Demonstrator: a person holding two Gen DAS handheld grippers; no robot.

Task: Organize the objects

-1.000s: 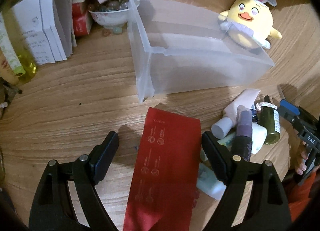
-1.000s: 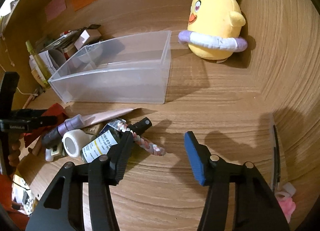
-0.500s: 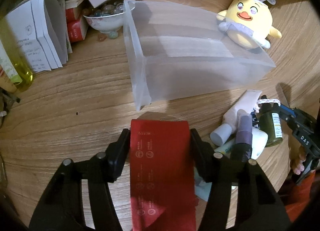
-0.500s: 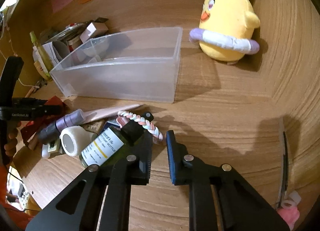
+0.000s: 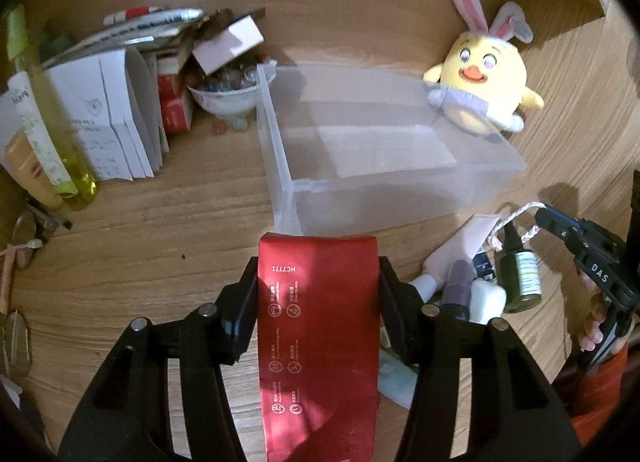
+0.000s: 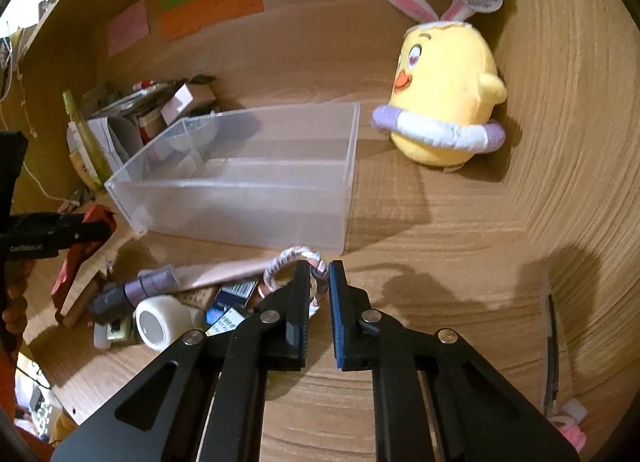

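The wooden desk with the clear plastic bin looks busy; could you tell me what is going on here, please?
A person is tidying with a handheld gripper in each hand. The left gripper has its jaws closing on a flat red foil packet, held just in front of the empty clear plastic bin. The right gripper is shut on a braided pink-and-white cord, beside the pile of small bottles and tubes. A yellow plush chick with rabbit ears sits behind the bin.

The left gripper (image 5: 318, 294) is closing, jaws pressing a red pack (image 5: 318, 326); the right gripper (image 6: 319, 282) is clamped on a braided cord (image 6: 316, 274)
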